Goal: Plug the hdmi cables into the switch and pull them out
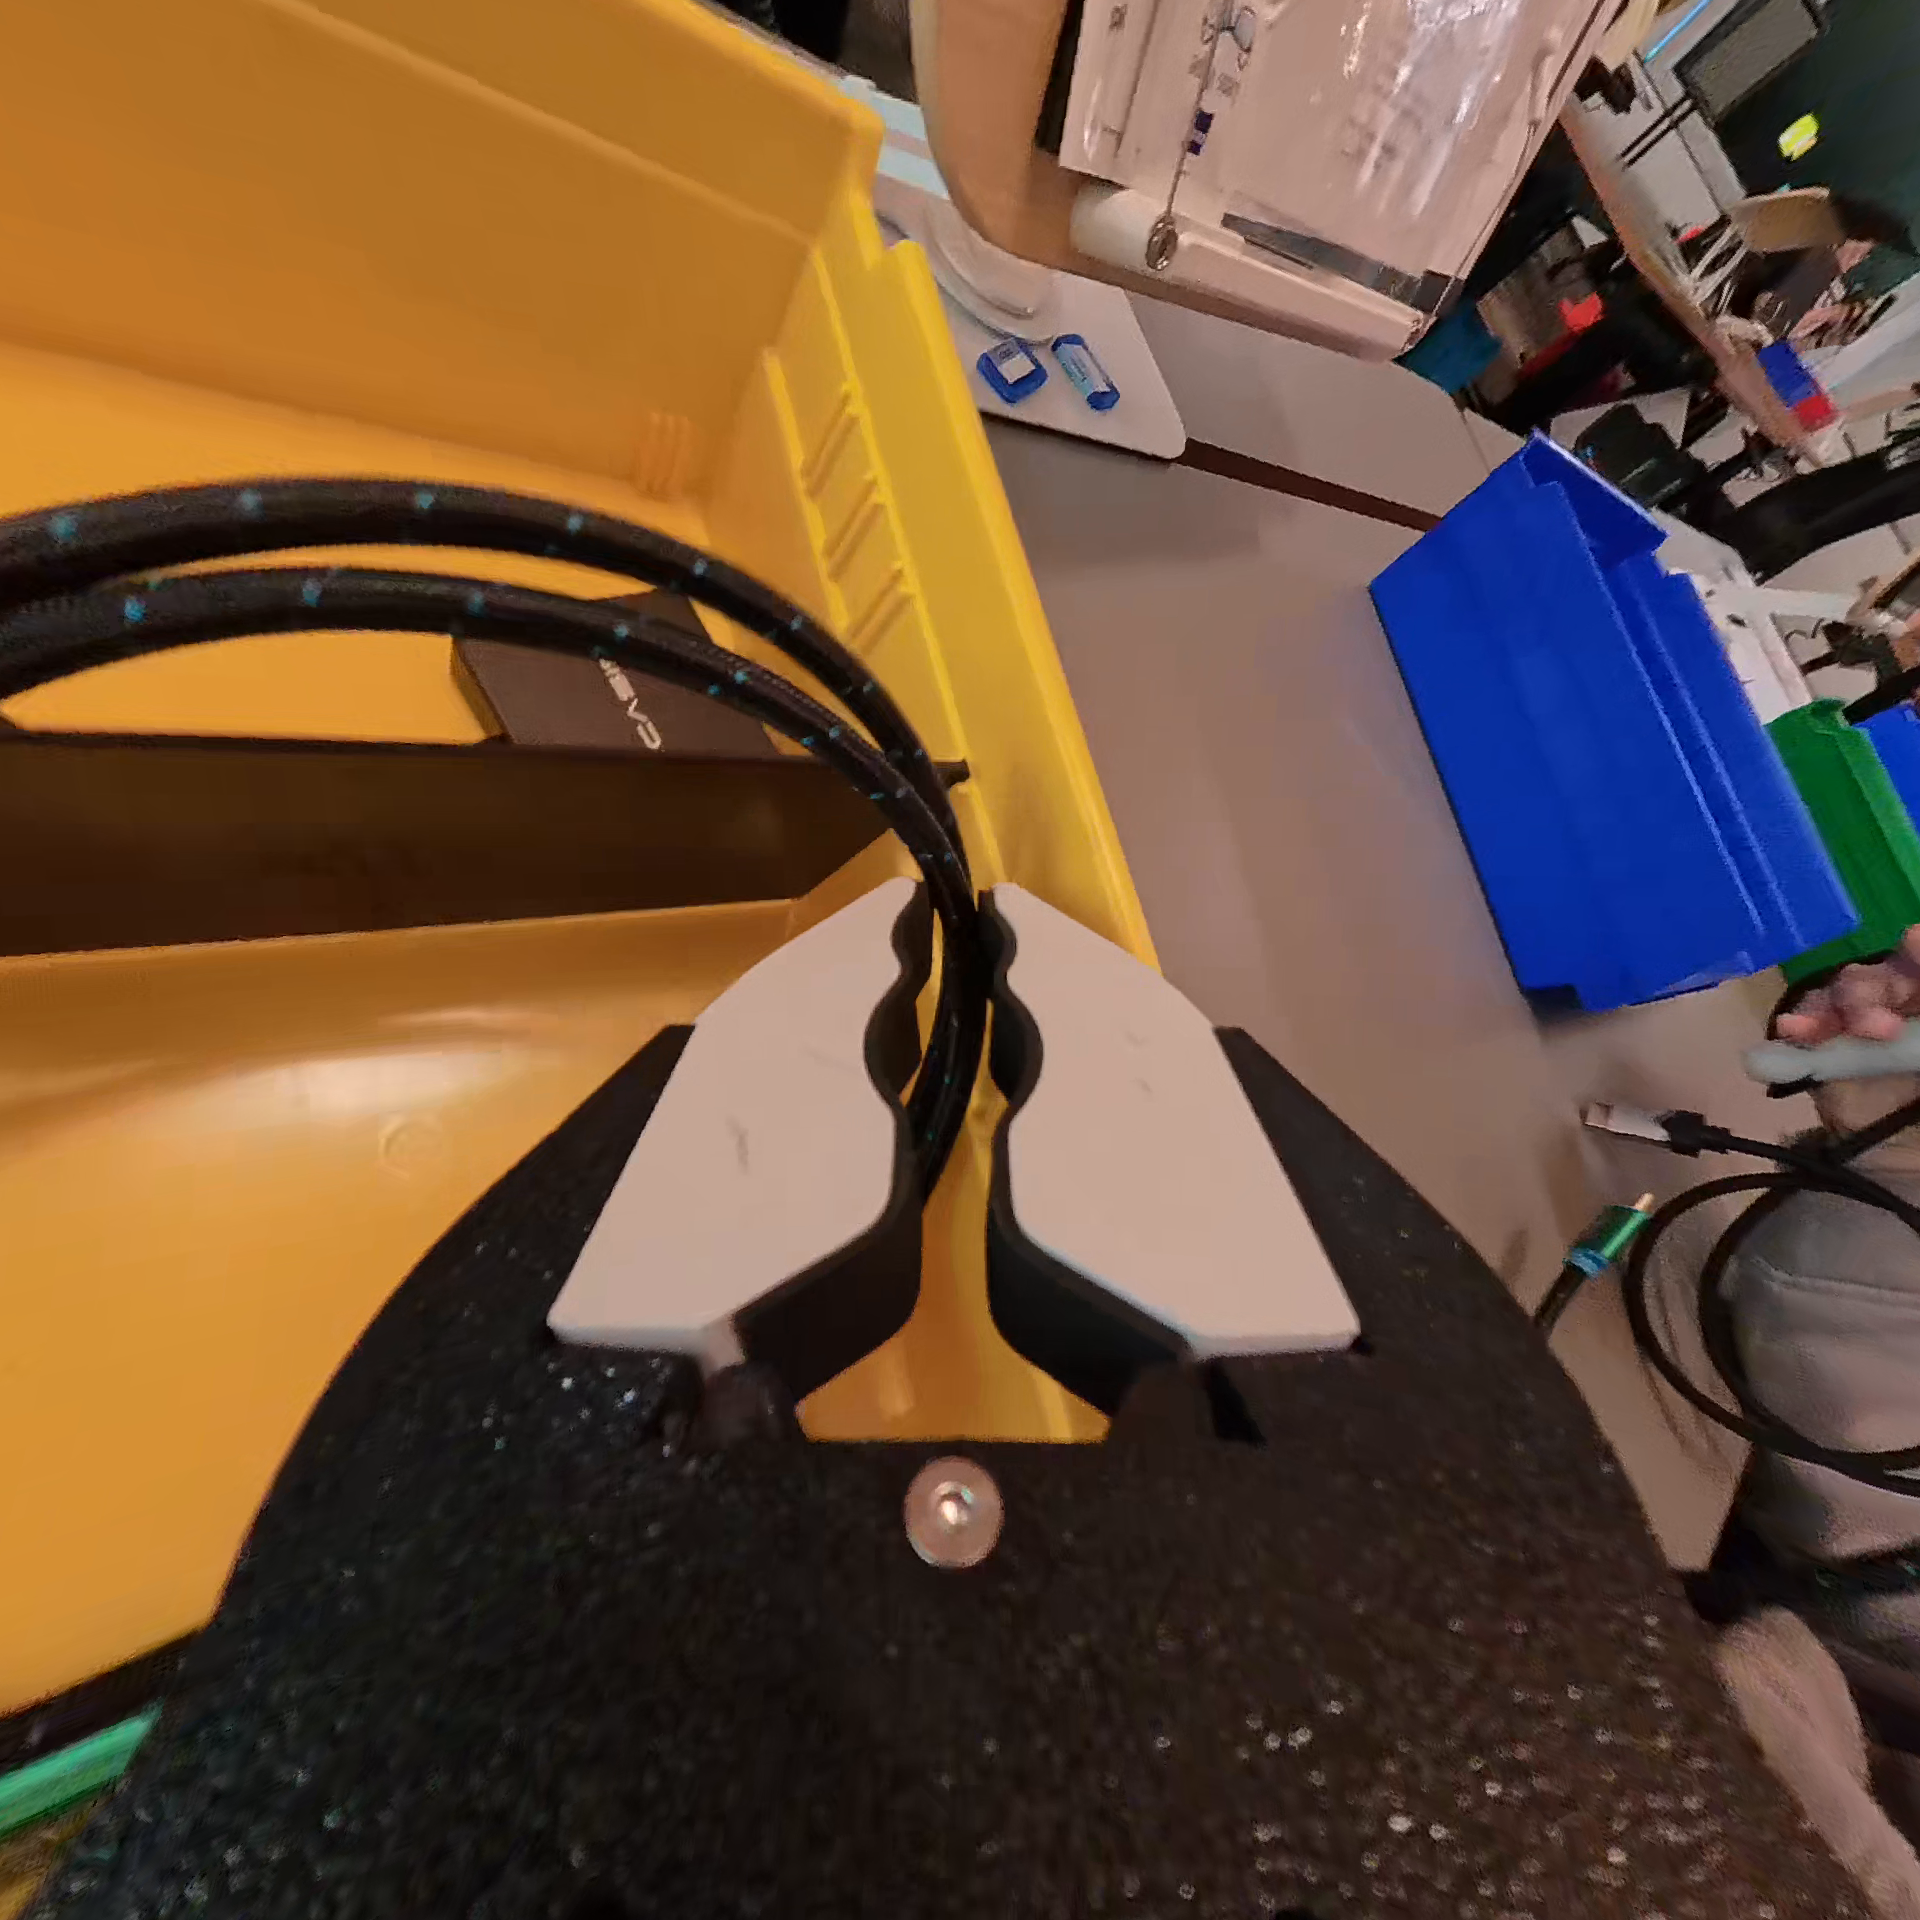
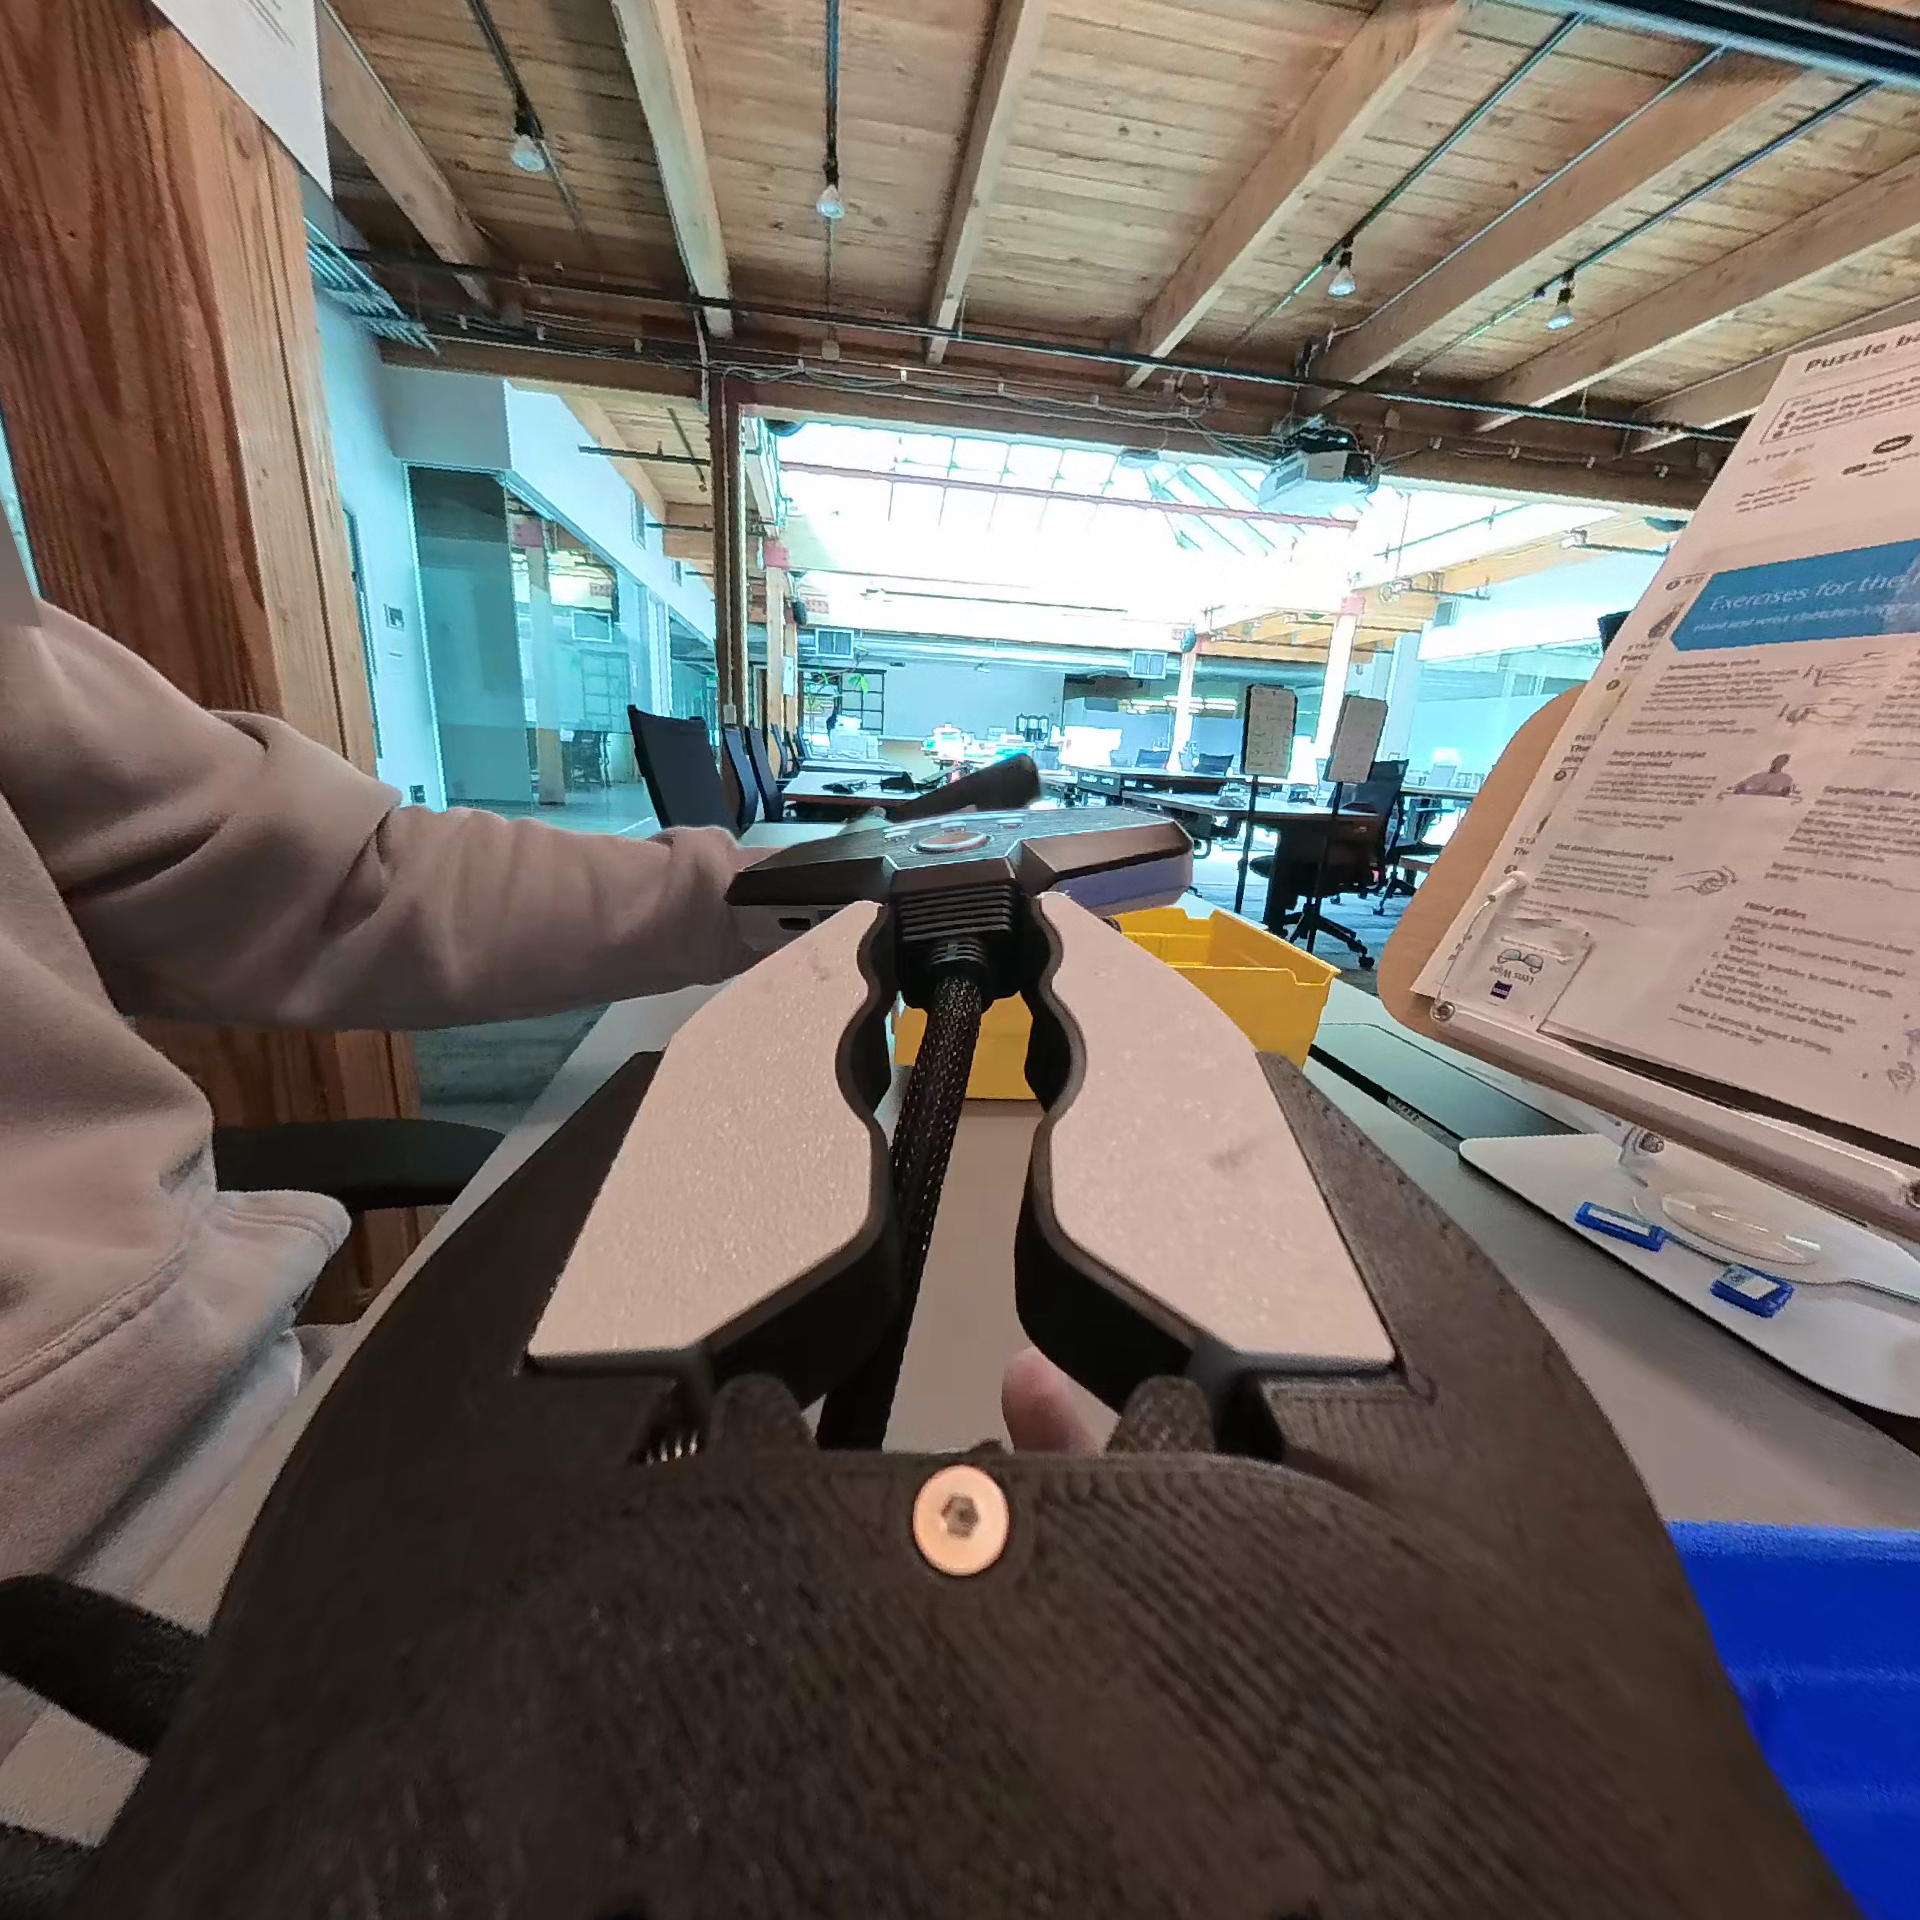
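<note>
My left gripper is shut on two strands of a black braided hdmi cable with blue flecks, held over a yellow bin. A black box, apparently the switch, lies in the bin behind a dark divider. My right gripper is shut on the ribbed black hdmi plug; its braided cable runs back between the fingers. The plug's tip is hidden. The left gripper's black body shows just beyond the plug, at the end of a grey sleeve.
A blue bin and a green bin stand on the grey table to the right. A cable with a green-ended plug loops near the person's hand. A stand with printed sheets rises at the right, with small blue items at its base.
</note>
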`<state>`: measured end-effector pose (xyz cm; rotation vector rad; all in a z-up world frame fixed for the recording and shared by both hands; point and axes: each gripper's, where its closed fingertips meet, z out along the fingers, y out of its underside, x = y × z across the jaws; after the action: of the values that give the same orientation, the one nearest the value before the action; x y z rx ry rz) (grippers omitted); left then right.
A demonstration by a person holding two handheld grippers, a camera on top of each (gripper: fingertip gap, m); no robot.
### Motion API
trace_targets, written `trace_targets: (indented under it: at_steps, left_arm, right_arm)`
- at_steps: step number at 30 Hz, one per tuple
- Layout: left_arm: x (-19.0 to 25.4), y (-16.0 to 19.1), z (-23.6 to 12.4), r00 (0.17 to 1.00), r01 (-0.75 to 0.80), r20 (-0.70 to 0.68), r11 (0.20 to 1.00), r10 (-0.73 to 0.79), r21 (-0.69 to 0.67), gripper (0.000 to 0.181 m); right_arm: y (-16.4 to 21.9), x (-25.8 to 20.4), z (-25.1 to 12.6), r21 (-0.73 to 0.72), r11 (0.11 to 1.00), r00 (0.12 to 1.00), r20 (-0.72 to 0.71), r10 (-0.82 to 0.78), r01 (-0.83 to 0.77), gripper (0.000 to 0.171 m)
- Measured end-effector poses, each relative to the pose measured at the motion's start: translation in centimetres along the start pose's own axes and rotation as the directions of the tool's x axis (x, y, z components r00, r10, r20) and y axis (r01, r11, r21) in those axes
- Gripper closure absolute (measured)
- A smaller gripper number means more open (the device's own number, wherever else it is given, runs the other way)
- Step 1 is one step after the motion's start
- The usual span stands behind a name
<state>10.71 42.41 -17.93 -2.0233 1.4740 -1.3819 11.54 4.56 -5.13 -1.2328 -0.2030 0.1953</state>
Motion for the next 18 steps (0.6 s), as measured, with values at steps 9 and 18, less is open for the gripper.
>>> trace_targets:
  at_steps: [9,18]
  left_arm:
    - [4.4,-1.9,-8.4,0.986,-0.164,0.01,0.986,0.164,-0.003,0.174]
    - [17.8,5.3,-10.4,0.352,-0.924,-0.09,0.33,0.932,-0.193,0.175]
  right_arm:
    - [-0.8,0.0,-0.9,0.044,0.999,1.0,0.01,0.006,-0.006,0.149]
    - [-3.2,-1.4,-2.8,0.136,0.991,0.996,0.091,-0.019,0.007,0.149]
